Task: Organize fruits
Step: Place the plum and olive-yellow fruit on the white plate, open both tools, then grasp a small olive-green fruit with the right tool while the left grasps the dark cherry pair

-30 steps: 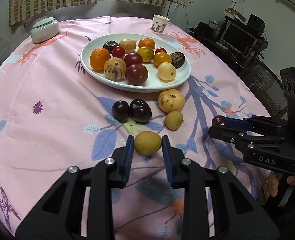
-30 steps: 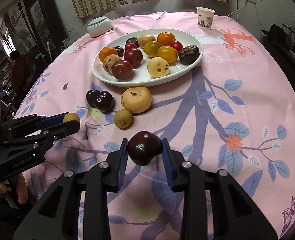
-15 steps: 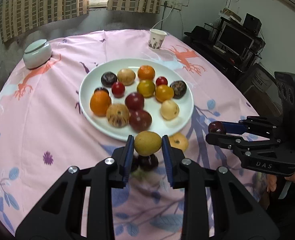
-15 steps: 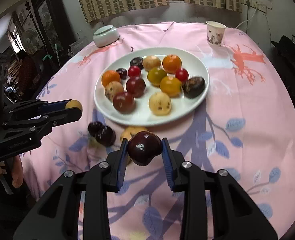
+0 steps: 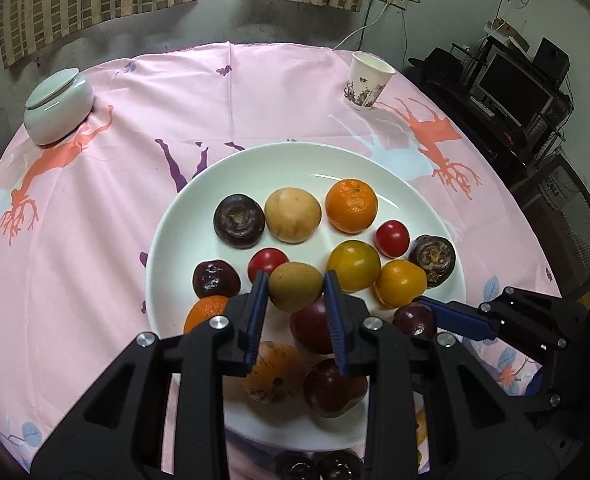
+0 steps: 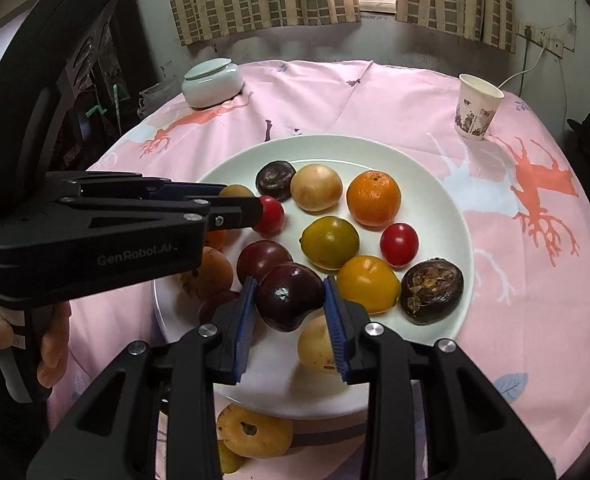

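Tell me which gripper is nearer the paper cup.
Right. The right gripper hovers over the plate's cup-side half; the left gripper is across the plate from the paper cup.

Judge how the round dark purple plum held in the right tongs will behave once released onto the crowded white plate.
The round dark purple plum looks glossy and nearly spherical, so it will probably roll until neighbouring fruit stops it. The white plate is shallow and smooth, offering little grip. It seems firm: the right tongs leave no visible dent.

Pink-clothed table (image 5: 95, 240) bears plate (image 5: 375, 168), cup (image 5: 369, 80), lidded jar (image 5: 59, 106).
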`<state>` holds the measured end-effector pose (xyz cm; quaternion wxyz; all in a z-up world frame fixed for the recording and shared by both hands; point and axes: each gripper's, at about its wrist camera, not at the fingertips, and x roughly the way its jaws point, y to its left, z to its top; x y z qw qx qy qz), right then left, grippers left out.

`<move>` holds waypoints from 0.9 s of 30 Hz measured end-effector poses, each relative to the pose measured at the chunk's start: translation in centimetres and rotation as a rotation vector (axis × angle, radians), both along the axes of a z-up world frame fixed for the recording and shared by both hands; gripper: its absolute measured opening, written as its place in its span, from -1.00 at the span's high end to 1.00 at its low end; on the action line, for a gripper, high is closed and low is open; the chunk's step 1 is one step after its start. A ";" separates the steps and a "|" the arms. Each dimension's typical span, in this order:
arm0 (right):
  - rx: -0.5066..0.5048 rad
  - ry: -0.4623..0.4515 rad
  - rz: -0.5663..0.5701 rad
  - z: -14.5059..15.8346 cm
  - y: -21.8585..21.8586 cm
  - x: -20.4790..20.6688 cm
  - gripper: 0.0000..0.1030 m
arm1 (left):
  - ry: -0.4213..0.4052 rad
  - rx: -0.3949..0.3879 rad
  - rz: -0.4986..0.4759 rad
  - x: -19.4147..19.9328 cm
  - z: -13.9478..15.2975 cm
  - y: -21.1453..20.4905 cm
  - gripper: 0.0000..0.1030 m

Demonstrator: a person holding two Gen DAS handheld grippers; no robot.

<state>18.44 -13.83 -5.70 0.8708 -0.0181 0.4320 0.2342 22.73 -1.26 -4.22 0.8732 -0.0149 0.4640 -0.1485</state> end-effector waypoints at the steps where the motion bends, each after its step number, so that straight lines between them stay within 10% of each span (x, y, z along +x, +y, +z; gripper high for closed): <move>1: 0.012 0.009 -0.004 0.0 -0.1 0.3 0.34 | 0.000 -0.003 0.002 0.1 -0.1 0.1 0.42; 3: 0.036 0.027 -0.015 -0.2 -0.4 0.7 0.25 | -0.010 -0.006 0.010 0.3 -0.1 0.2 0.25; 5: 0.045 0.008 -0.045 -0.2 -0.8 0.8 -0.33 | -0.032 -0.025 0.028 0.4 0.3 0.6 -0.13; 20: -0.007 -0.126 -0.180 0.2 -4.1 -1.4 -0.33 | -0.049 -0.176 0.022 -10.3 1.7 3.5 -0.76; 27: 0.017 -0.096 -0.123 1.6 -3.5 -8.3 -0.33 | -0.085 -0.060 0.103 -16.8 -0.4 5.3 -0.76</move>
